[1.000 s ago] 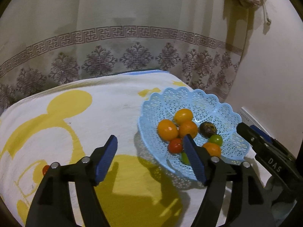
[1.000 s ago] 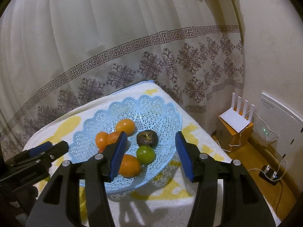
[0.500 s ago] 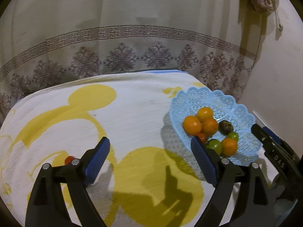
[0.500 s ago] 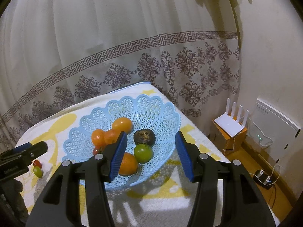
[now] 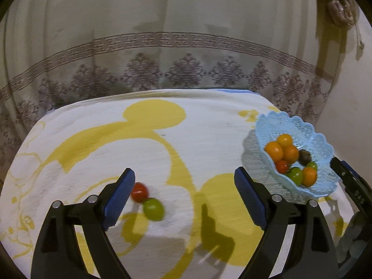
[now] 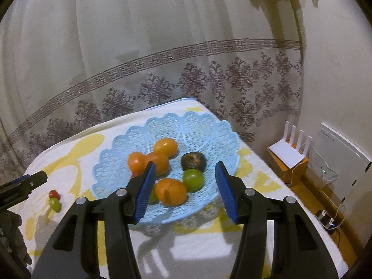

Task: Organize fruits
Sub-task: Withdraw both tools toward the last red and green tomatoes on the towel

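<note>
A red tomato (image 5: pixel 139 191) and a green tomato (image 5: pixel 153 209) lie touching each other on the white and yellow cloth (image 5: pixel 209 127). My left gripper (image 5: pixel 183 172) hangs over them, open wide, and its left finger (image 5: pixel 118 197) is right beside the red one. The light blue lattice basket (image 5: pixel 302 125) at the right holds oranges (image 5: pixel 274 151), small tomatoes and a dark fruit (image 5: pixel 304 158). My right gripper (image 6: pixel 186 166) hovers open over the near side of the basket (image 6: pixel 209 125), gripping nothing. The two loose tomatoes (image 6: pixel 54 200) show at the left of the right wrist view.
A patterned curtain (image 5: pixel 186 69) hangs close behind the table. The table's right edge drops to a floor with a white router (image 6: pixel 290 153) on a box, a wall panel (image 6: pixel 339 153) and cables. The right gripper's tip (image 5: pixel 348 181) sits just right of the basket.
My left gripper has swung left away from the basket and its jaws have widened. The red and green tomatoes now sit by its left finger. The right gripper has stayed in place.
</note>
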The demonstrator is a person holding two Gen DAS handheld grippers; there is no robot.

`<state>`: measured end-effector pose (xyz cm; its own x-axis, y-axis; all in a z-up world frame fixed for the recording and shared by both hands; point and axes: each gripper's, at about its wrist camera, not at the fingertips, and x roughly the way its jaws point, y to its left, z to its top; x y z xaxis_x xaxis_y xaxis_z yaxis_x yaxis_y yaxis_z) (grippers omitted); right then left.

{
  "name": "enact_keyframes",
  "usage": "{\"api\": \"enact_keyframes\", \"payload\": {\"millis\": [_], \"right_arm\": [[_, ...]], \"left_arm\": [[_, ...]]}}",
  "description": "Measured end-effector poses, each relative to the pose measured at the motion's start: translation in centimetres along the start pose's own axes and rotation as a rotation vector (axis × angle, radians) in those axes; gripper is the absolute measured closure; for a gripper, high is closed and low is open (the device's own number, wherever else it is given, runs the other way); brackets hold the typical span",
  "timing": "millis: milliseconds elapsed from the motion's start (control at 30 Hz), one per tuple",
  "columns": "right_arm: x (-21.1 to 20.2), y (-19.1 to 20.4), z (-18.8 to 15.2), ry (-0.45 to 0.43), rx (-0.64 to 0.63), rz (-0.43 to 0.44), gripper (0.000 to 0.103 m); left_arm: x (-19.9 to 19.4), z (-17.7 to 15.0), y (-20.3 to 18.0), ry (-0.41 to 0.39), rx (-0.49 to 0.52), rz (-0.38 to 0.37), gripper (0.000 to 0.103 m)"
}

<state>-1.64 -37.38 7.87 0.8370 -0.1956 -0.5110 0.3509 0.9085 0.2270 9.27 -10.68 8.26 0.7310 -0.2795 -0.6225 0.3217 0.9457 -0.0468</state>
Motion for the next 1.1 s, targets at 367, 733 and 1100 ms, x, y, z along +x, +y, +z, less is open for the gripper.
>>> {"api": "enact_keyframes", "payload": {"millis": [367, 733, 1100], "right_arm": [[-0.7, 4.2, -0.7, 0.011, -0.058, 0.067, 0.049], [-0.3, 9.8, -2.2, 0.07, -0.166, 0.152, 0.048], [2.8, 16.2, -5.1, 0.251, -0.31, 0.309, 0.049]], "left_arm": [[-1.0, -0.4, 4.6, -0.005, -0.085, 0.053, 0.014], [-1.7, -1.0, 8.0, -0.005, -0.131, 0.081, 0.013], [-1.7, -2.1, 11.0, -0.012, -0.146, 0.167, 0.013]]}}
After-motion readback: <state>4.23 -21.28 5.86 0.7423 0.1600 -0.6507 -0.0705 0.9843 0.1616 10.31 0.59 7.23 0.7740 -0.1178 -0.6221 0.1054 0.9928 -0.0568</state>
